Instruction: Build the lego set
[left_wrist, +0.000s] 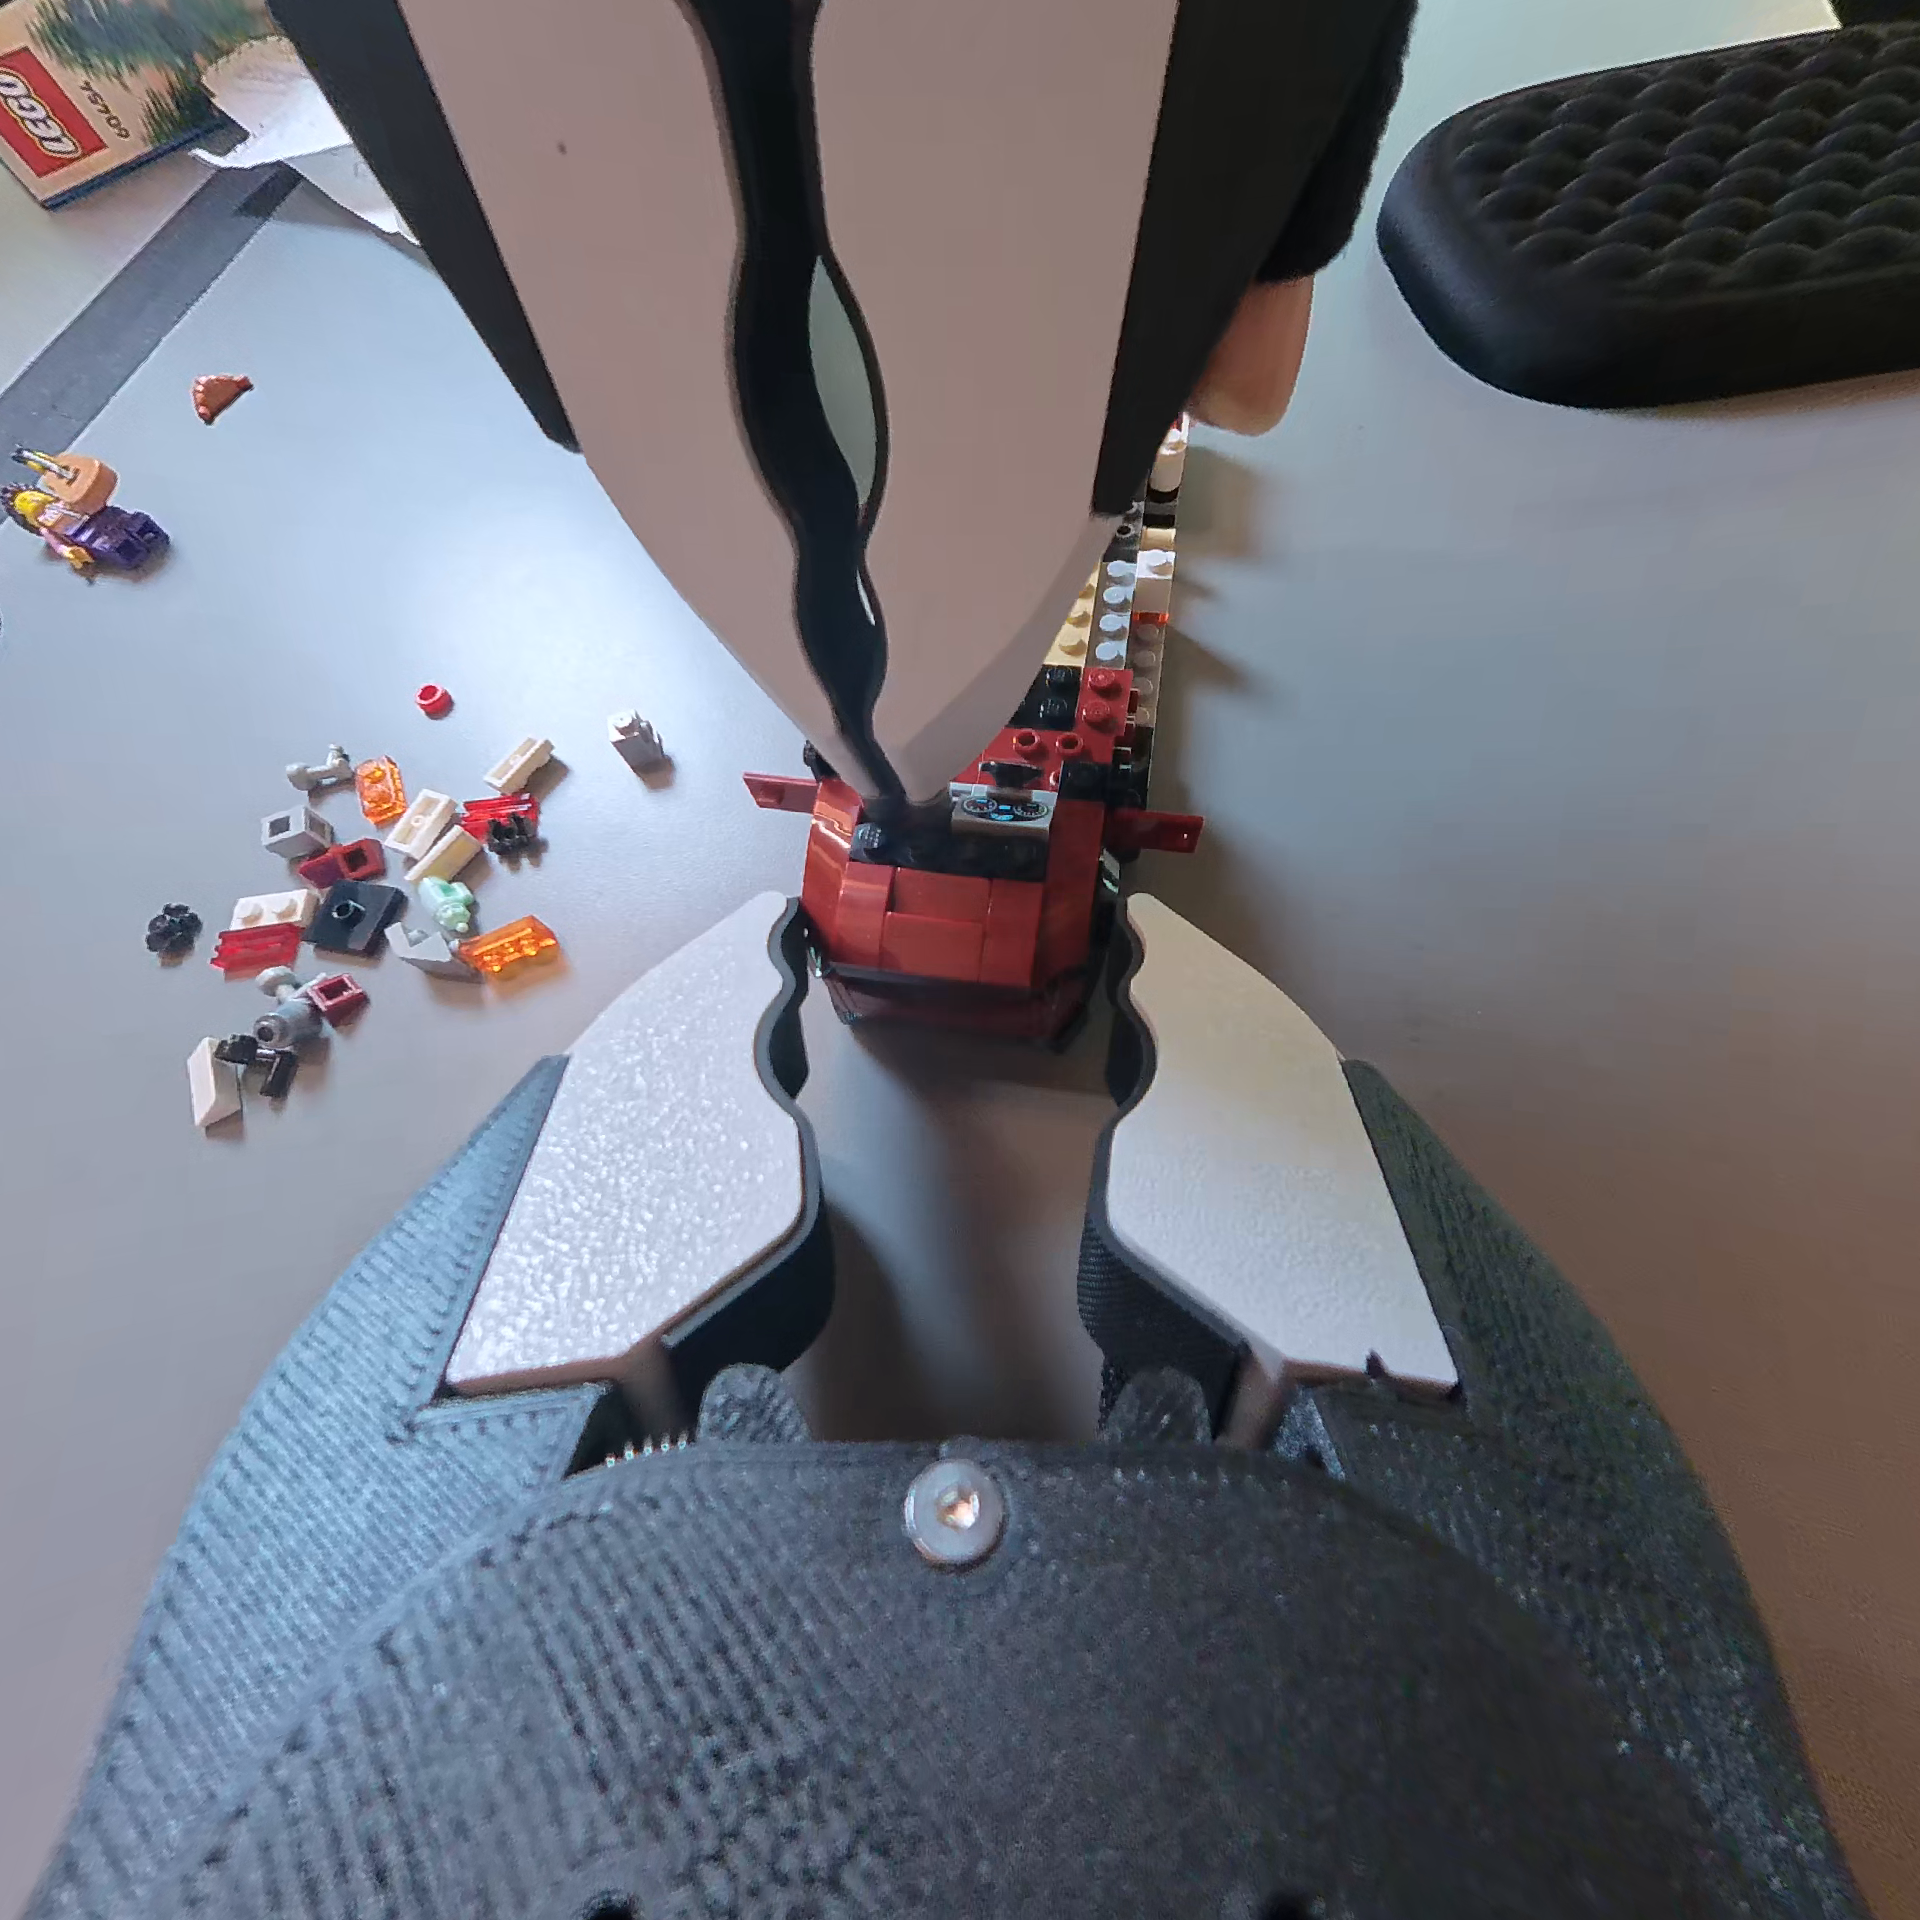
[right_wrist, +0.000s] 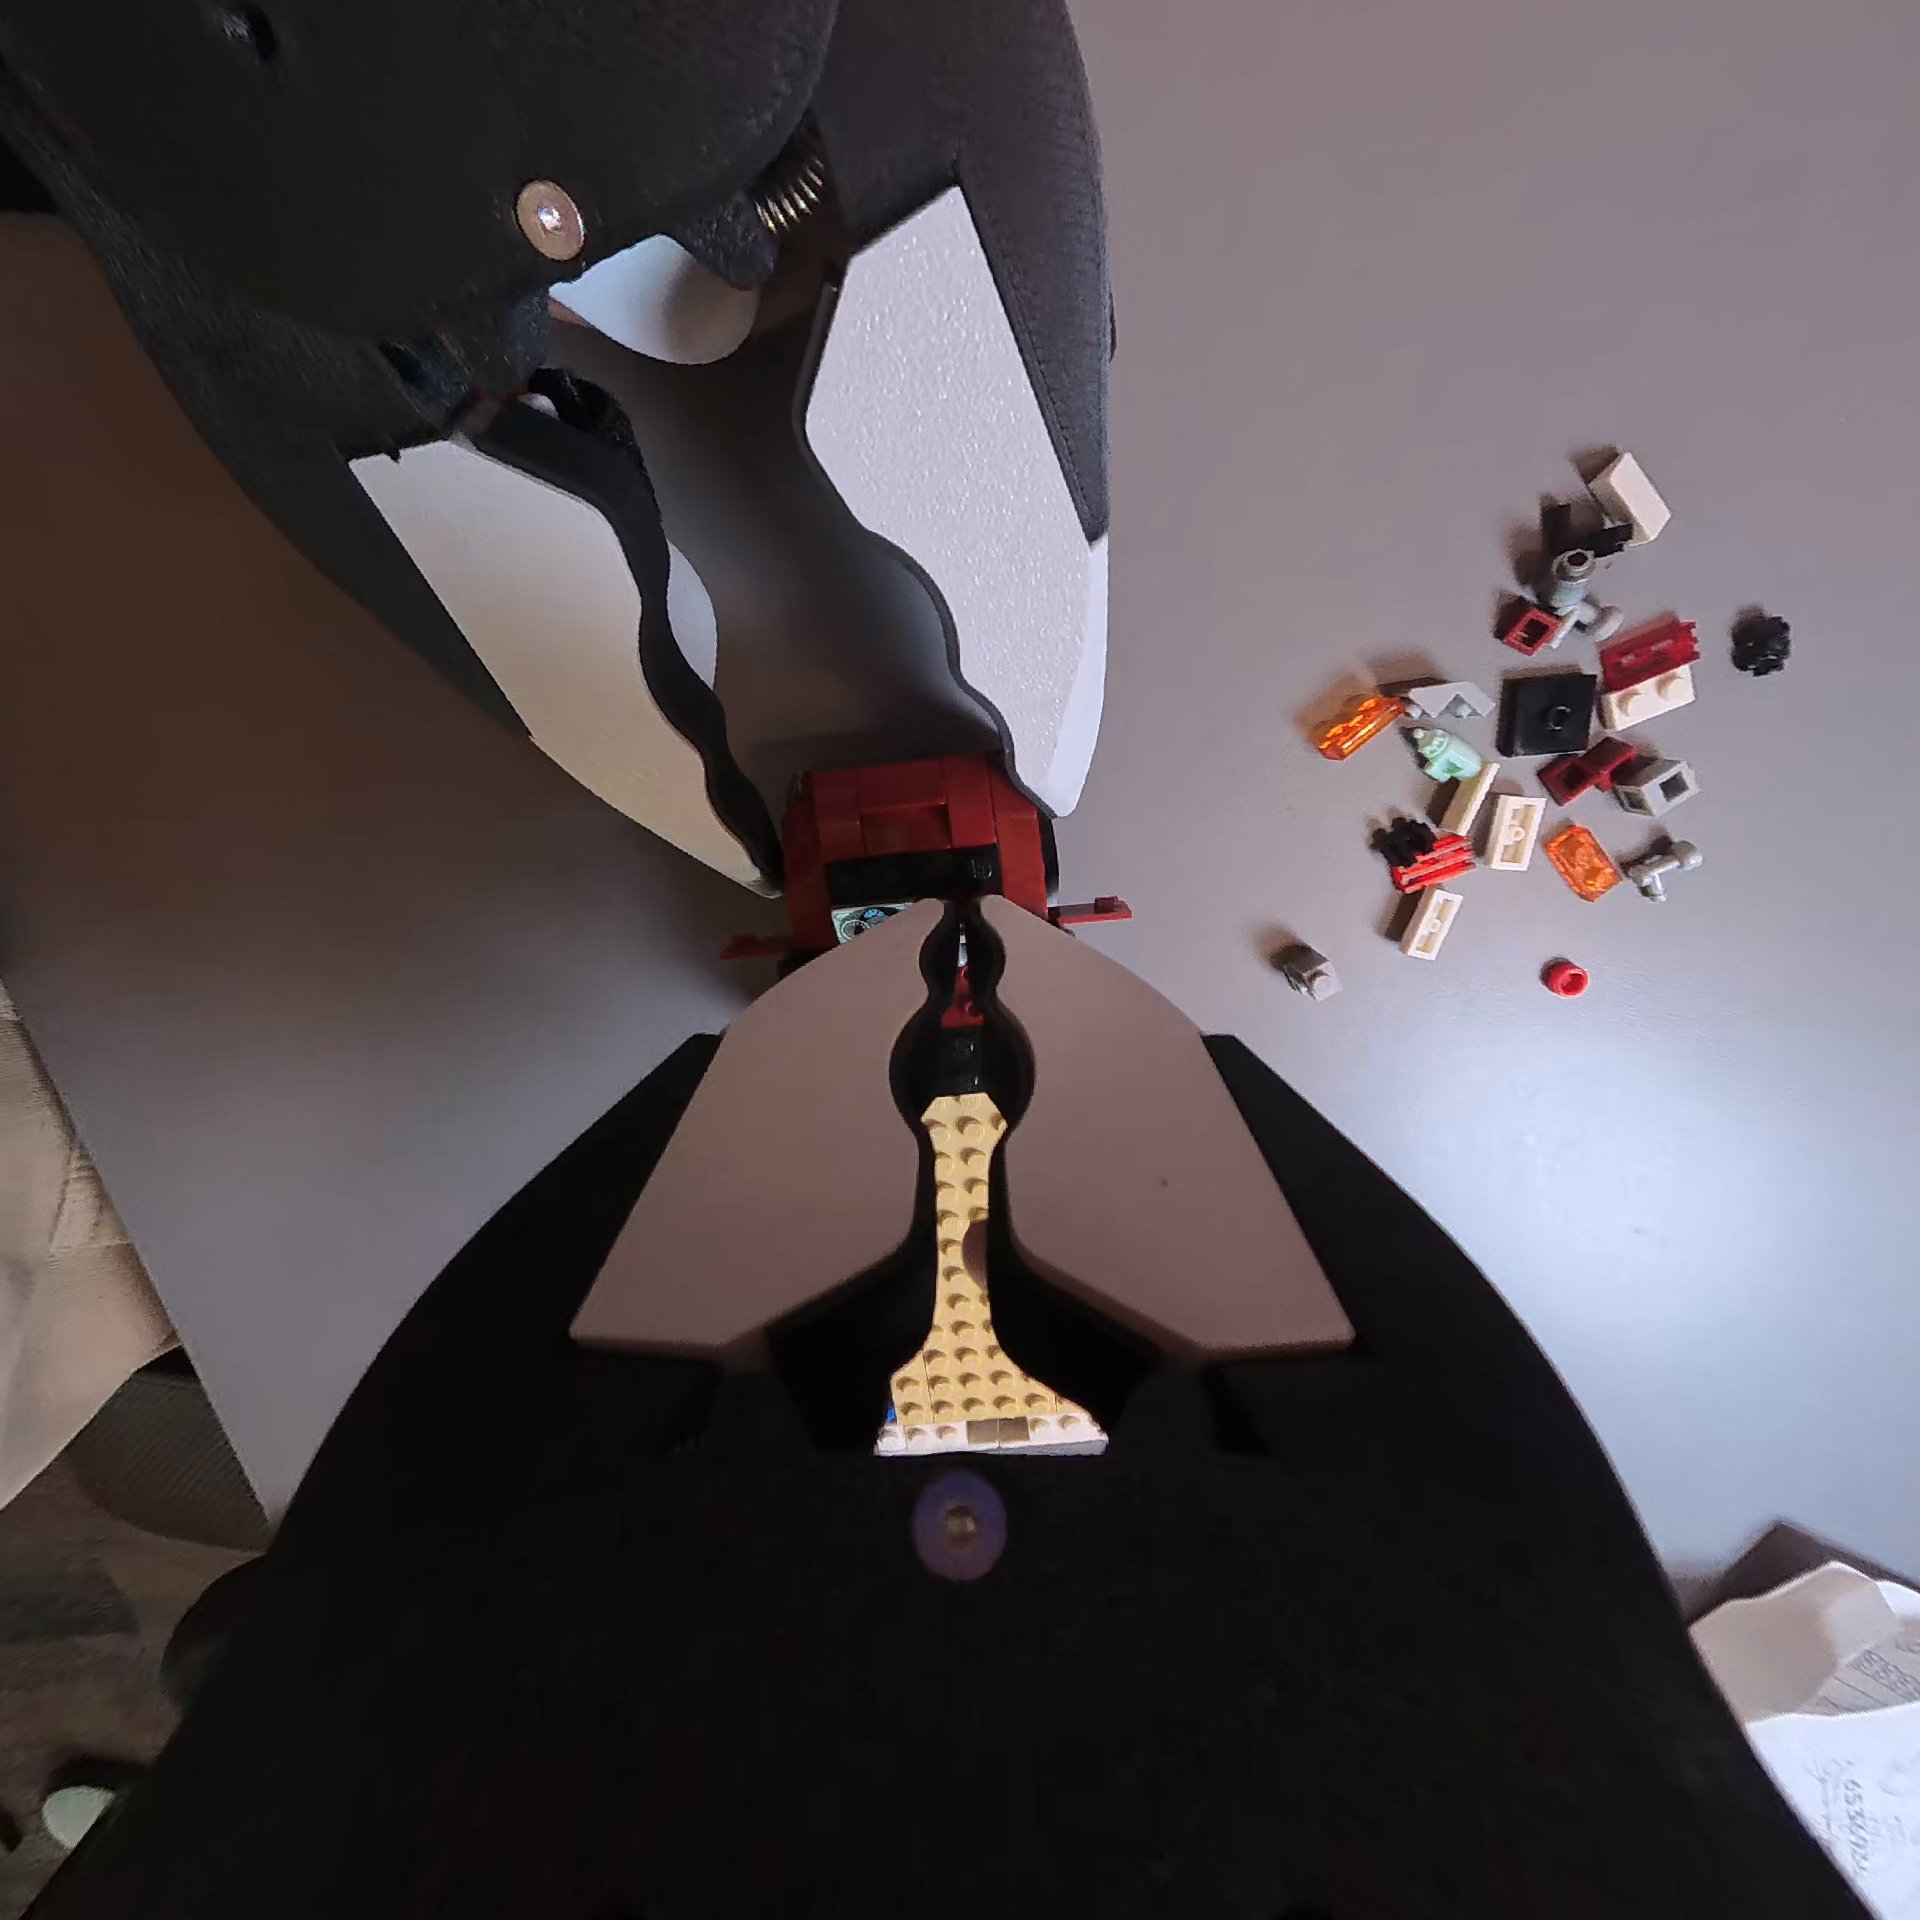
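Note:
A lego model with a dark red front (left_wrist: 935, 914) and a long tan studded deck (right_wrist: 966, 1247) lies on the grey table (left_wrist: 1558, 831). My left gripper (left_wrist: 956, 925) straddles the dark red front, one pad pressing on each side of it. This also shows in the right wrist view (right_wrist: 904, 821). My right gripper (right_wrist: 961, 914) comes down from above with its fingertips together. The tips rest on the black strip on top of the model, beside a printed gauge tile (left_wrist: 1003, 808). I cannot tell whether anything sits between the tips.
Several loose small pieces (left_wrist: 353, 894) lie left of the model; they show on the right in the right wrist view (right_wrist: 1538, 748). A minifigure (left_wrist: 83, 520) and the lego box (left_wrist: 94, 104) are at far left. A black padded rest (left_wrist: 1683, 208) is at far right. Paper sheets (right_wrist: 1829, 1704) lie near the table edge. My two grippers' fingertips are within a few centimetres of each other. My left tips are roughly 25 cm from the minifigure (left_wrist: 83, 520).

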